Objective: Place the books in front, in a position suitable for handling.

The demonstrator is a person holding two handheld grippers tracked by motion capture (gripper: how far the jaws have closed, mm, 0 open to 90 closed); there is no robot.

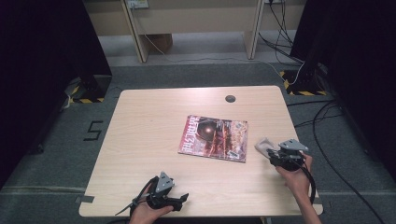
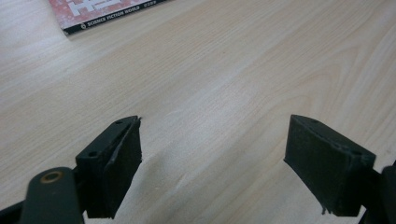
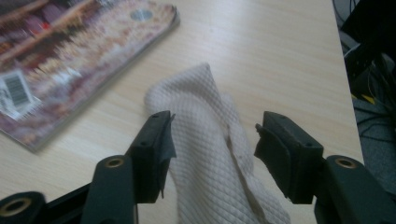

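Note:
A magazine (image 1: 214, 138) with a dark red cover lies flat near the middle of the wooden table (image 1: 149, 116). Just right of it sits a crumpled beige quilted cloth (image 1: 264, 144). My right gripper (image 1: 274, 155) is at the cloth, held by a hand near the table's right edge. In the right gripper view its jaws (image 3: 215, 121) stand open on either side of the cloth (image 3: 201, 102), with the magazine (image 3: 70, 60) at the upper left. My left gripper (image 1: 184, 199) rests at the front edge, open over bare wood (image 2: 215, 126). The magazine's corner (image 2: 93, 11) lies beyond it.
A round cable hole (image 1: 230, 98) sits in the table's far side. Black cables (image 1: 327, 116) run over the grey floor on the right. Yellow-black hazard tape (image 1: 303, 91) marks the floor beyond the far right corner. Wooden furniture legs (image 1: 140, 37) stand at the back.

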